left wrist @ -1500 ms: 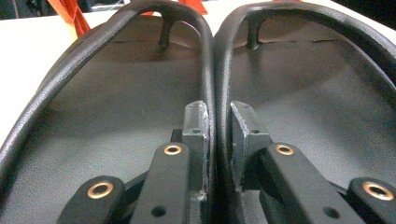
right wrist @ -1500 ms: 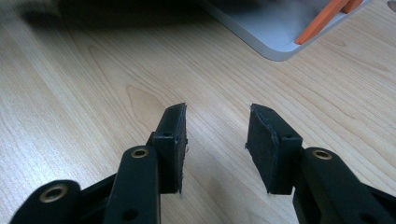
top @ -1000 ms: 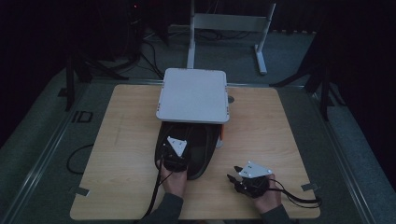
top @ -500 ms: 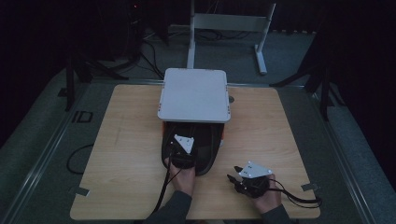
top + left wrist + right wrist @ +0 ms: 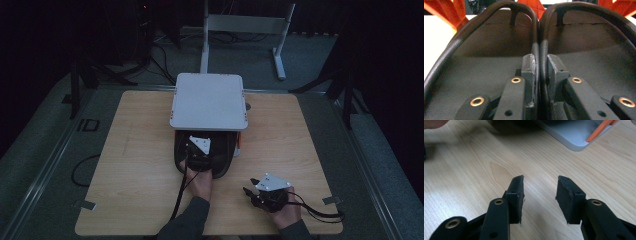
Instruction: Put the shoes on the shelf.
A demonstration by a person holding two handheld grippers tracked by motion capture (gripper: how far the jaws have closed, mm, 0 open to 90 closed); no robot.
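A black pair of shallow rimmed shells [image 5: 220, 155], like two shoes side by side, lies at the table's middle, partly under a white raised platform [image 5: 208, 100]. My left gripper [image 5: 197, 150] sits on top of them. In the left gripper view my left gripper [image 5: 539, 62] is shut on the two touching inner rims [image 5: 537, 30]. My right gripper [image 5: 248, 192] rests low over the wood near the front right. In the right gripper view my right gripper [image 5: 539, 187] is open with bare table between its fingers.
The platform [image 5: 574, 132] stands on orange legs [image 5: 446, 10], one of which shows as an orange leg [image 5: 599, 130] at its corner. The wooden table [image 5: 135, 165] has bare room left and right. Cables [image 5: 320, 212] trail off the front edge. A metal stand [image 5: 245, 25] is behind the table.
My left gripper has moved to the right and a little farther from the person, over the black pair. The right gripper has stayed in place.
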